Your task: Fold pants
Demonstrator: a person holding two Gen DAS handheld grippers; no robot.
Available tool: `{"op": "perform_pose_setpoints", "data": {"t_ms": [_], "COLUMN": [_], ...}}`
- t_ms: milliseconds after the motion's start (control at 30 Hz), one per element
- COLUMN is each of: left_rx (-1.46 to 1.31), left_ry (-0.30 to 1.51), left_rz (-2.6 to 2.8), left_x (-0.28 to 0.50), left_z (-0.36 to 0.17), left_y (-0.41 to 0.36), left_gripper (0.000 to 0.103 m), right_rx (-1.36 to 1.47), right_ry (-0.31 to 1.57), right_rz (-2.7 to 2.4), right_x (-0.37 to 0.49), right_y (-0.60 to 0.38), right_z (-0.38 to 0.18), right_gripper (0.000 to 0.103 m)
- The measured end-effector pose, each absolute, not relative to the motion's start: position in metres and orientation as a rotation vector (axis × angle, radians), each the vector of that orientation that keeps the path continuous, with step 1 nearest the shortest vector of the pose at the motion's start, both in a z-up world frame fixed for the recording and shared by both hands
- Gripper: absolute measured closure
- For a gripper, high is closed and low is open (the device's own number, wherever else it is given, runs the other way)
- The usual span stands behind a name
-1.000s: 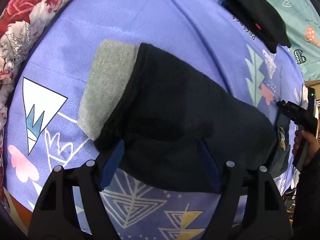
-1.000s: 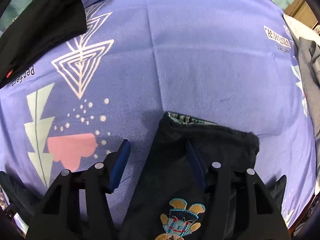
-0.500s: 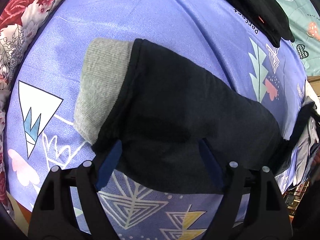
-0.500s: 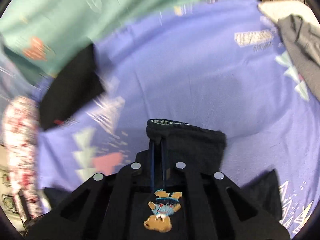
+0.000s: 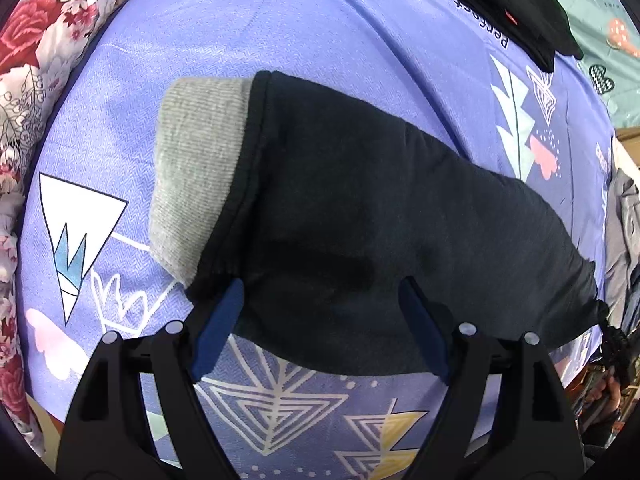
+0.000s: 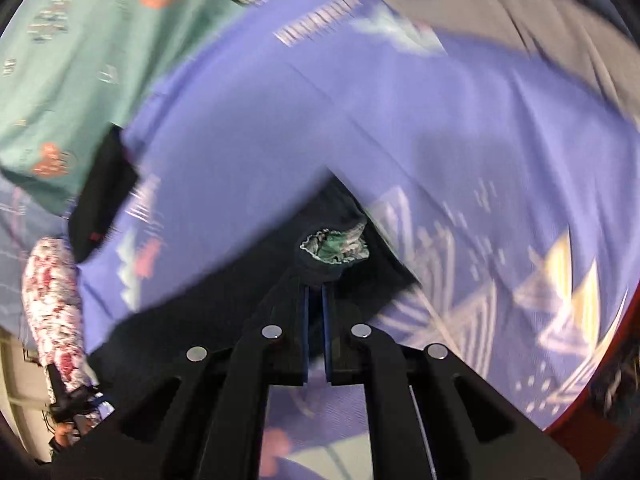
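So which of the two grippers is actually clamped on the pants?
The right gripper: its blue pads pinch bunched dark pants. The left gripper is open.

A: Where does the left wrist camera sit?

B: Just behind the left gripper (image 5: 320, 308), looking forward and down along its spread blue fingers, close over the dark pants (image 5: 380, 232) on the purple sheet (image 5: 320, 40). The floral quilt (image 5: 36, 52) edges its left side.

A: And the right wrist view?

B: Behind the right gripper (image 6: 315, 300), whose fingers are pressed together on the pants' bunched hem (image 6: 334, 246). It looks across the same purple sheet (image 6: 400, 128), tilted and blurred, very near the cloth.

A: What do they share?

B: The pants, the sheet, the folded black garment (image 5: 512, 4) (image 6: 102, 196) and the teal cloth (image 5: 600, 20) (image 6: 80, 60) beyond it.
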State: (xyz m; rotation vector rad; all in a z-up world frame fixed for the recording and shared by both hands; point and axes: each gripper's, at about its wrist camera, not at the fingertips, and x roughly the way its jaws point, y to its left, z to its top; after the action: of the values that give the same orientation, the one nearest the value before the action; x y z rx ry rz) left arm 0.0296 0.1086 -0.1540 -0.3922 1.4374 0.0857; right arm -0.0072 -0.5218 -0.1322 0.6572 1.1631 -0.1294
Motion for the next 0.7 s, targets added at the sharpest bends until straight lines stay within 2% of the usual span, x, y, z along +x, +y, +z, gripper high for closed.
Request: {"op": "perform_pose_setpoints", "data": {"t_ms": [133, 233, 300, 433, 600, 700], "left_rx": [-0.393, -0.417, -0.43, -0.45, -0.468, -0.478], "left_ry": [1.436, 1.425, 1.416, 1.404, 1.397, 1.392], "left_rz": [0.088, 0.089, 0.088, 0.081, 0.077, 0.088], "left_x": [0.03, 0.029, 0.027, 0.022, 0.018, 0.016], "left_z": [-0.153, -0.153, -0.151, -0.147, -0.141, -0.14], "left_y": [0.108, 0.111, 0.113, 0.117, 0.119, 0.119], "left_gripper": [0.022, 0.022, 0.022, 0.022, 0.021, 0.021], "right_rx": [0.657, 0.624, 0.604, 0.434, 0.442, 0.387], "right_ry": [1.22, 1.243, 1.225, 1.157, 1.105, 1.161], "right_rz": [-0.183, -0.226, -0.247, -0.321, -0.275, -0.23], "right_x": [-0.017, -0.02, -0.02, -0.008, 0.022, 0.05], "right_y": [-0.524, -0.526, -0.529, -0.531, -0.54, -0.53], "right_z": [-0.151, -0.151, -0.145, -0.123, -0.119, -0.136], "right_gripper": [0.093, 0.081, 0.077, 0.057, 0.056, 0.056]}}
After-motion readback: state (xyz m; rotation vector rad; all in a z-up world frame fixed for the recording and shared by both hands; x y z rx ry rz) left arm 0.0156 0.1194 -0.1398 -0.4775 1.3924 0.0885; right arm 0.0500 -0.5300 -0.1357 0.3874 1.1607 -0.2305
